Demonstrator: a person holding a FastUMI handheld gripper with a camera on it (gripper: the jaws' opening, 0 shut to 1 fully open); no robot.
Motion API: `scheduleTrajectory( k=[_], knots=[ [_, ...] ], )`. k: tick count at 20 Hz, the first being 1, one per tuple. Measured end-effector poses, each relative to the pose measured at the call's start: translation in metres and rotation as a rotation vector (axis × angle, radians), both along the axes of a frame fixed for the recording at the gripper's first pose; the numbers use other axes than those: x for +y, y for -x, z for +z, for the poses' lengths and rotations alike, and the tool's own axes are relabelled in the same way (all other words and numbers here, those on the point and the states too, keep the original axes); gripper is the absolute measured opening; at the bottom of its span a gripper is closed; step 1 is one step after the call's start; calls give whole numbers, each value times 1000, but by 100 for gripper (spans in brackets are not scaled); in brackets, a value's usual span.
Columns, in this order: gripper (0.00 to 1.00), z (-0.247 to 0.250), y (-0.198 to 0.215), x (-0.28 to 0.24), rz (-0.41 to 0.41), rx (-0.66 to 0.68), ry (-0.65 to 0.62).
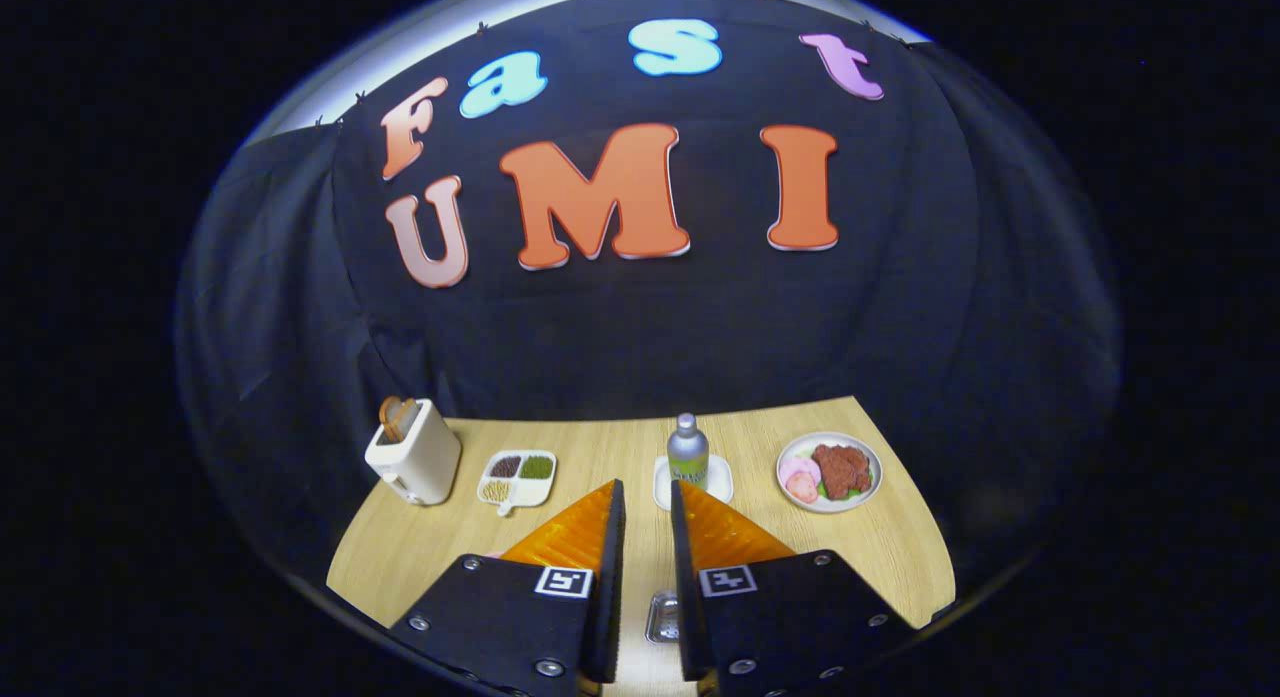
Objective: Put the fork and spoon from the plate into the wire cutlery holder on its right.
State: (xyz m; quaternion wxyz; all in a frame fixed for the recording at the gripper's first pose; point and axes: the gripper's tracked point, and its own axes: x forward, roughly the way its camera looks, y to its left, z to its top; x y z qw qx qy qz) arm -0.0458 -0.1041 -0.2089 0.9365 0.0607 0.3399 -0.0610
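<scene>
My gripper [647, 492] hangs above the near part of the wooden table [880, 557]. Its fingers stand a narrow gap apart, and I see nothing pinched between the tips. Low in the gap, close to the right finger, a small shiny metal piece [661, 617] shows on the table below. I cannot tell whether it is cutlery or part of the wire holder. A sliver of something pink [490, 554] peeks out beside the left finger. The fingers hide whatever else lies under them.
Along the table's far edge stand a cream toaster [413, 462] with bread in it, a white divided dish [518, 477] of beans, a silver bottle [687, 450] on a white coaster, and a plate of food [829, 471] beyond the right finger.
</scene>
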Motion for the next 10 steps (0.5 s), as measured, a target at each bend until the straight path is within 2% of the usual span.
scheduleTrajectory(
  k=[3, 4, 5, 8, 10],
  knots=[
    [40, 21, -5, 3, 0, -101, 41],
    [49, 29, -8, 5, 6, -128, 55],
    [53, 38, -13, 7, 13, -161, 69],
    [76, 68, -16, 13, 23, -258, 113],
    [87, 83, -17, 22, 36, -309, 143]
  ],
)
